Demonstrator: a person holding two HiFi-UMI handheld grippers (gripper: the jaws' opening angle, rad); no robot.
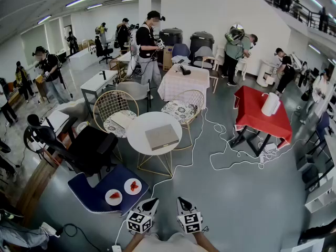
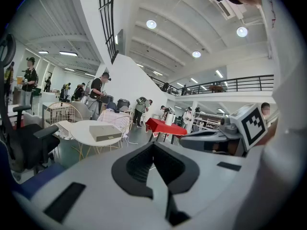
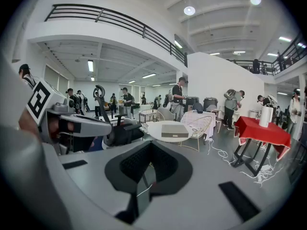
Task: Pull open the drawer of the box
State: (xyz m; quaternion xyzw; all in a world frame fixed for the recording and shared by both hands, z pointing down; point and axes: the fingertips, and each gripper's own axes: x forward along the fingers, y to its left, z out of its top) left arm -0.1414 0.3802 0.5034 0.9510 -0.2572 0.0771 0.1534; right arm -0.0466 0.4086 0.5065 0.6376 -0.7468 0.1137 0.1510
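Note:
The box is flat, grey-brown and rectangular, and lies on a round white table about two metres ahead. No drawer sticks out of it. It also shows small in the left gripper view as box and in the right gripper view as box. My left gripper and right gripper sit side by side close to my body, far from the box. Both point forward over the floor. Their jaws are shut with nothing between them, as seen at the left gripper and the right gripper.
Two wire chairs stand behind the round table and a black office chair to its left. A blue low seat holds two plates. To the right are a red-clothed table with a white jug and cables. Several people stand farther back.

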